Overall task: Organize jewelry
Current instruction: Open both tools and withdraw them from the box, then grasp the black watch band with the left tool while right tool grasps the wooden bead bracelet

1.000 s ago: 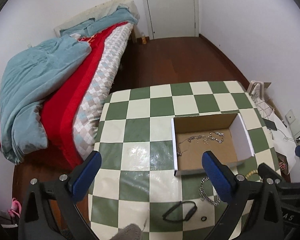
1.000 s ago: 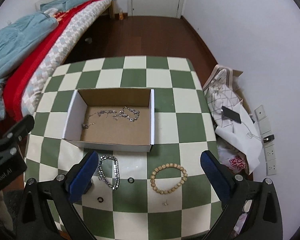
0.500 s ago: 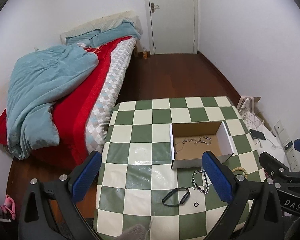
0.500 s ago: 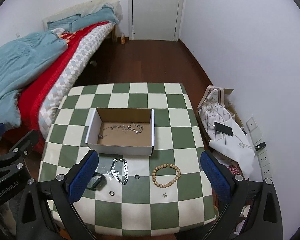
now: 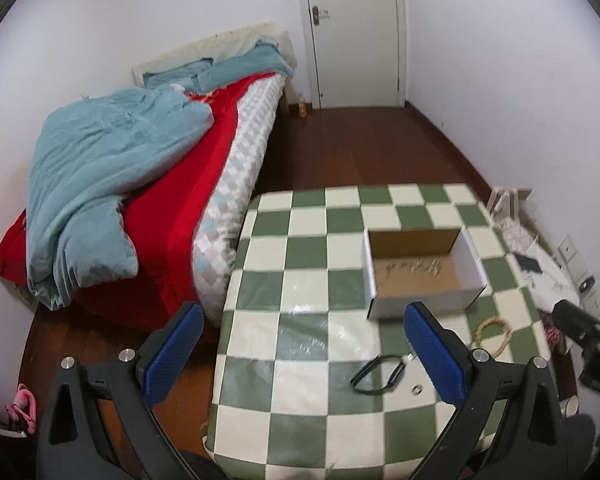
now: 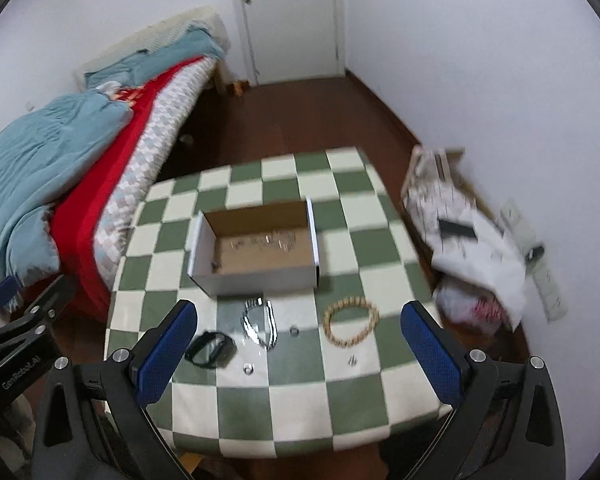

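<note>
Holding both tools high above the bench, I have my left hand-held gripper and my right hand-held gripper spread wide, pinching nothing. An open cardboard box sits toward the far side of the checkered green-and-cream top, with a thin silver chain lying on its brown floor. On the near side of the box, loose on the bench, lie a chunky silver chain bracelet, a wooden bead bracelet, a black band, two small rings and a tiny earring, all apart from one another. In the left view my own right blue pad hides the silver bracelet. A bed with a red blanket and a rumpled blue duvet stands just beside the bench's left edge. White bags and papers with a dark phone on top are heaped against the right wall. Dark wooden floor runs to a closed white door.
</note>
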{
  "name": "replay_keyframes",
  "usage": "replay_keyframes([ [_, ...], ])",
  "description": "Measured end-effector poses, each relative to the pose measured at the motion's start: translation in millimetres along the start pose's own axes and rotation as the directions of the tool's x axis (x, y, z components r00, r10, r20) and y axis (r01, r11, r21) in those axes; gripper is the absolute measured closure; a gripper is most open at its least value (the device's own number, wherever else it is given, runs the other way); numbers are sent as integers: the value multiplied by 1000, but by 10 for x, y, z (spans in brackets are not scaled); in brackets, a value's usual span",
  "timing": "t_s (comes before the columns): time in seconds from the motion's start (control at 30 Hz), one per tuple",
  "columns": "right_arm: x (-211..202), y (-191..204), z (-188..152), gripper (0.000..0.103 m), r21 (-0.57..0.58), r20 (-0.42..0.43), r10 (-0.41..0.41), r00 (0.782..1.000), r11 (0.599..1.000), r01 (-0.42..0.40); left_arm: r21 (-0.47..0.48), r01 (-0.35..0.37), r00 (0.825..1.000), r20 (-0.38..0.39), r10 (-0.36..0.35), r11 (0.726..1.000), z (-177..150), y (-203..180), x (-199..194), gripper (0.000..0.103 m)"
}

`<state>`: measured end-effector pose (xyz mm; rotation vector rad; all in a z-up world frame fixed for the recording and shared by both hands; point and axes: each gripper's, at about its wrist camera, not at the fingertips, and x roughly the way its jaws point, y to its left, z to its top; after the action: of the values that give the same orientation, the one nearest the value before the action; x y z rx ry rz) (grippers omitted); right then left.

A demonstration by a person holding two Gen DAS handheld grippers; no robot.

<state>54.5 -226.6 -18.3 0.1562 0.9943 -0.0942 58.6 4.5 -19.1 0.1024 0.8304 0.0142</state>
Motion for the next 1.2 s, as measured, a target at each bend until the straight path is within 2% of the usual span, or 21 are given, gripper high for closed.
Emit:
replay_keyframes([
  [0.17,427,-162,-203,0,63,-79,-52,996,996,57,72,-26,998,-62,30,997,-303,-22,416,1],
  [0.23,596,-269,-287,6,100,-107,-49,993,993,60,97,-29,994,-101,39,995,-421,-55,590,1],
  [0.3,772,-378,-352,24,120,-143,-60,988,990,78,114,5,988,-154,12,994,-527,-113,764,1],
  [0.43,1023,-660,-427,25,178,-168,-68,983,979,98,174,78,976,-215,-39,982,-716,-419,1014,1],
  [0.57,1344,-889,-482,25,205,-208,-64,976,973,108,245,119,961,-273,-49,962,-860,-793,1269,3],
  [0.67,1613,-954,-510,25,185,-234,-65,970,977,110,288,120,953,-303,-28,950,-955,-1005,1438,20],
  [0.7,1705,-968,-517,25,180,-244,-71,967,977,117,303,113,950,-312,-13,946,-990,-1067,1490,28],
  [0.73,1769,-976,-518,25,176,-250,-73,966,977,120,311,110,948,-319,-6,944,-1012,-1107,1532,41],
  [0.77,1839,-984,-519,25,172,-254,-77,964,977,123,313,111,945,-326,-3,943,-1033,-1135,1558,46],
  [0.9,2106,-1008,-477,25,147,-265,-109,958,977,151,311,70,956,-293,26,948,-1035,-1204,1530,53],
  [0.93,2153,-1011,-467,25,141,-271,-115,956,977,158,306,63,959,-283,27,950,-1028,-1213,1508,58],
  [0.97,2194,-1017,-463,32,138,-280,-118,953,977,161,300,64,960,-278,24,952,-1019,-1220,1496,67],
  [1.0,2222,-1019,-448,39,122,-279,-136,951,977,175,287,72,957,-291,15,955,-1021,-1219,1512,92],
  [1.03,2226,-994,-431,41,102,-272,-145,951,979,178,270,74,953,-303,12,960,-1020,-1213,1532,92],
  [1.07,2227,-973,-417,49,93,-271,-139,953,981,170,259,72,953,-304,10,963,-1023,-1206,1538,93],
  [1.17,2206,-915,-414,93,50,-263,-147,954,985,166,245,66,953,-303,11,967,-1028,-1203,1544,93],
  [1.2,2198,-894,-431,93,31,-266,-153,952,985,168,245,67,953,-303,11,967,-1022,-1199,1551,93],
])
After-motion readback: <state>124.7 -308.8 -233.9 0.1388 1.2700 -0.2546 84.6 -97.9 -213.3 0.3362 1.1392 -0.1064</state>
